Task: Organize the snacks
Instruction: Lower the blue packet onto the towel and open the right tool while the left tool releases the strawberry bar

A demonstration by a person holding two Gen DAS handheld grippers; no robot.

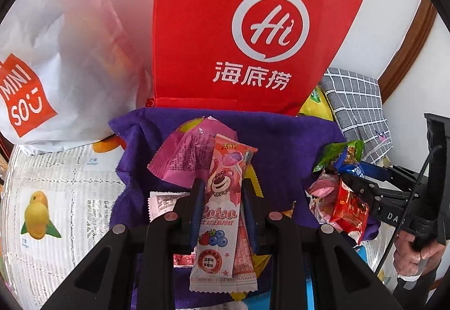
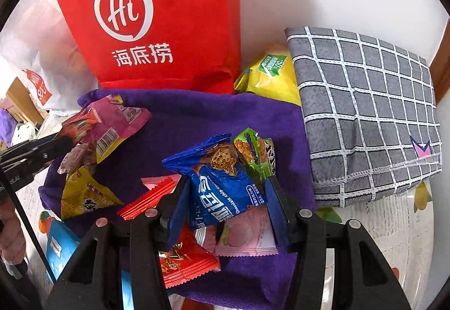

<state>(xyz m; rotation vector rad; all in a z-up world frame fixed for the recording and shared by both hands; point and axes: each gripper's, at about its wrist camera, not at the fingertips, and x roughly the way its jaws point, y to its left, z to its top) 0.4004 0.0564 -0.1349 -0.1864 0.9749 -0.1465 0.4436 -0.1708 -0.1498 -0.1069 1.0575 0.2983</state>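
My left gripper (image 1: 222, 194) is shut on a long pink Lotso snack bar (image 1: 222, 214), held upright over a purple cloth (image 1: 281, 141). A pink packet (image 1: 182, 155) sits just behind the bar. My right gripper (image 2: 226, 197) is shut on a blue chocolate chip cookie packet (image 2: 222, 191), and a green packet (image 2: 253, 152) is pinched beside it. Loose on the cloth lie red packets (image 2: 182, 259), a pale pink packet (image 2: 244, 236) and a yellow packet (image 2: 84, 197). The right gripper (image 1: 348, 177) shows at the right of the left wrist view. The left gripper (image 2: 67, 141) shows at the left edge of the right wrist view.
A red paper bag (image 1: 239, 28) with a white "Hi" logo stands behind the cloth. A white Miniso bag (image 1: 56, 56) is left of it. A grey checked fabric bag (image 2: 365, 113) lies to the right, with a yellow snack bag (image 2: 270, 79) beside it. The tablecloth (image 1: 56, 197) has fruit prints.
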